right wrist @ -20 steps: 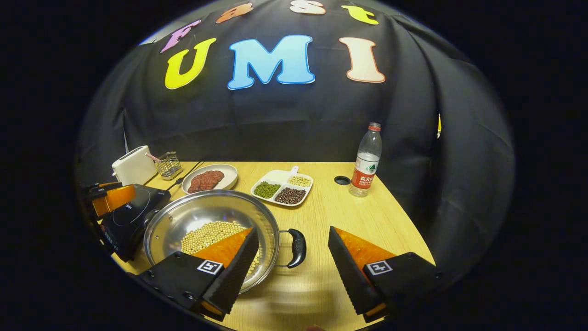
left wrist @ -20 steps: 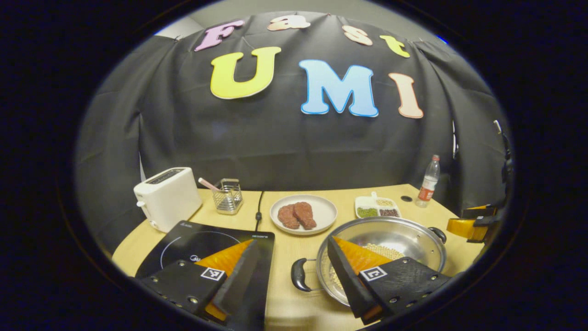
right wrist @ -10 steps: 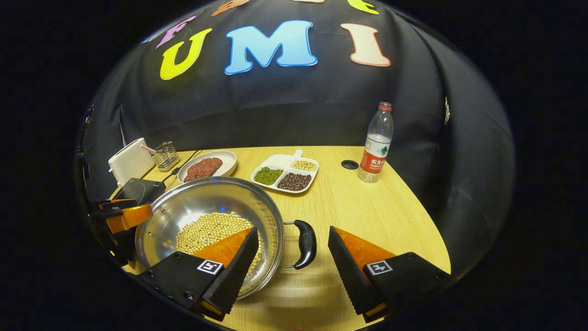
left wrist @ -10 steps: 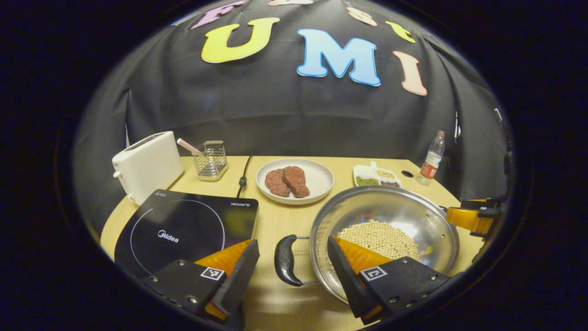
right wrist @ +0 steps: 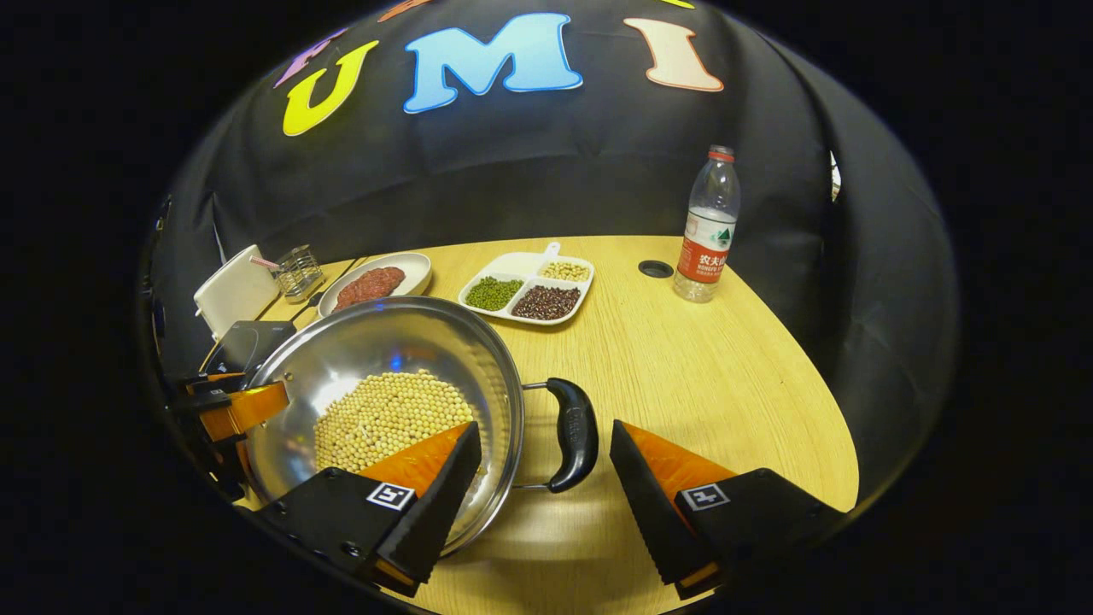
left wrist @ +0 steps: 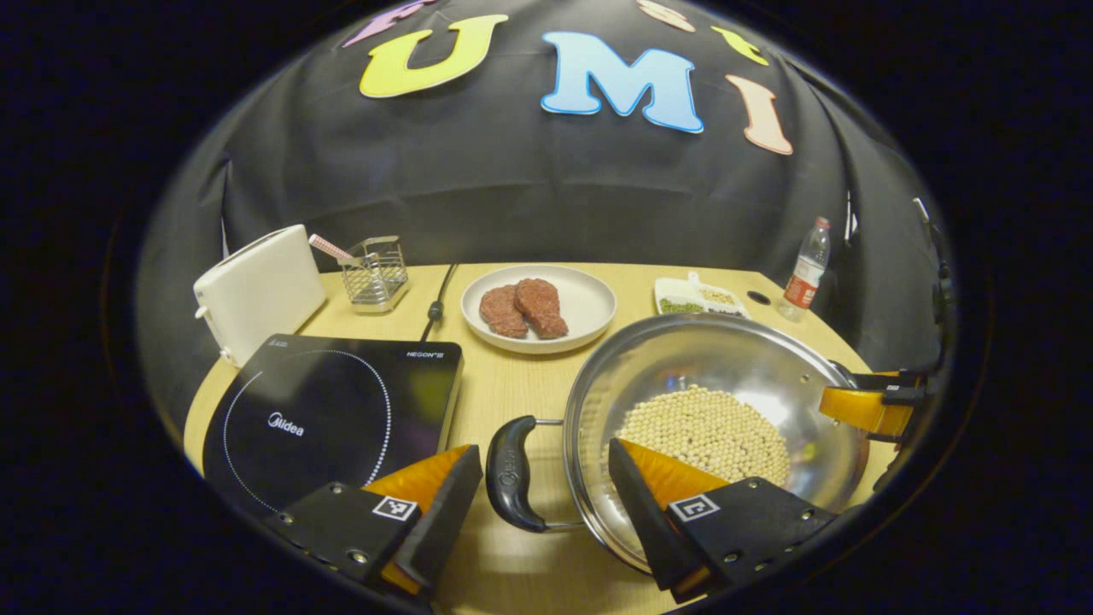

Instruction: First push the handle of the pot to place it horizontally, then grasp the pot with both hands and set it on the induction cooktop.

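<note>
Both sets of jaws wide open, nothing held yet. Left gripper (left wrist: 536, 512) down low with one finger on each side of the pot's left handle (left wrist: 509, 472), set to close on it. Right gripper (right wrist: 542, 504) doing the same at the right handle (right wrist: 574, 433), one finger over the pot's rim, the other out over bare wood. Handles now pointing out to the sides, so probably the pushing part is done and the grabbing part is next. Pot (left wrist: 726, 359) shiny and wide, full of little pale beans (left wrist: 704, 431), sitting near the front edge of the table (right wrist: 709, 384). Two hands needed, likely because a wide pot would tip with one. Cooktop (left wrist: 329, 414) flat and black at the front left corner, just beside the pot. Plate of meat (left wrist: 538, 307) behind them, toaster (left wrist: 256, 290) at the left edge, bean tray (right wrist: 525, 290) and bottle (right wrist: 707, 226) toward the back.
</note>
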Demonstrator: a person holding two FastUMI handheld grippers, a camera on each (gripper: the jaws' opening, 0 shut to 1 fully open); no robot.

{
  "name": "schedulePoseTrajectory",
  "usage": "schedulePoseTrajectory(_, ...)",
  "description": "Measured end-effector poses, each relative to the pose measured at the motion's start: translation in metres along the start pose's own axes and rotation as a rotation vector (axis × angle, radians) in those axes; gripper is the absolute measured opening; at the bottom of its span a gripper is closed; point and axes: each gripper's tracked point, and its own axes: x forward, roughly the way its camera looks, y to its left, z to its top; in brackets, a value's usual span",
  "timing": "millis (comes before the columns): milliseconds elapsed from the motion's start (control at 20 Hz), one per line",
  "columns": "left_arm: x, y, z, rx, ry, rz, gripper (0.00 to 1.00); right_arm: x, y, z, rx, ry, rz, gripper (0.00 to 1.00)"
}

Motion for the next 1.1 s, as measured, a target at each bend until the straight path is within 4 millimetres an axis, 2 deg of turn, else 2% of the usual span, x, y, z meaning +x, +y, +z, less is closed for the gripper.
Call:
schedulePoseTrajectory(150,0.001,-0.002,-0.004,-0.010,0.019,0.006,0.89,0.003,0.003,-0.002,0.018,0.018,0.015,0.94)
schedulePoseTrajectory(250,0.002,-0.001,-0.003,-0.034,0.007,0.007,0.80,0.004,0.003,-0.002,0.023,0.025,0.018,0.87)
schedulePoseTrajectory(300,0.003,-0.002,-0.003,-0.047,0.007,0.002,0.80,0.004,0.003,-0.002,0.023,0.025,0.019,0.80)
schedulePoseTrajectory(350,0.003,-0.001,-0.004,-0.058,0.010,0.003,0.75,0.005,0.003,-0.002,0.024,0.024,0.020,0.82)
schedulePoseTrajectory(400,0.002,-0.001,-0.005,-0.070,0.011,0.000,0.67,0.005,0.003,-0.002,0.025,0.025,0.017,0.71)
schedulePoseTrajectory(450,0.003,0.000,-0.005,-0.074,0.012,0.001,0.65,0.005,0.003,-0.002,0.027,0.026,0.016,0.67)
schedulePoseTrajectory(550,0.003,0.001,-0.005,-0.078,0.012,0.005,0.60,0.005,0.003,-0.002,0.046,0.032,0.018,0.70)
schedulePoseTrajectory(650,0.003,0.001,-0.005,-0.087,0.012,0.009,0.61,0.006,0.004,-0.001,0.087,0.042,0.020,0.63)
schedulePoseTrajectory(700,0.002,0.001,-0.005,-0.094,0.017,0.012,0.60,0.006,0.004,-0.001,0.102,0.050,0.025,0.55)
schedulePoseTrajectory(850,0.001,0.000,-0.004,-0.104,0.028,0.014,0.55,0.007,0.006,-0.002,0.103,0.060,0.025,0.43)
schedulePoseTrajectory(900,0.000,-0.001,-0.003,-0.106,0.028,0.020,0.51,0.004,0.005,0.000,0.100,0.057,0.024,0.46)
schedulePoseTrajectory(1100,-0.009,-0.002,0.001,-0.099,0.023,0.045,0.52,0.000,0.006,0.002,0.093,0.061,0.041,0.46)
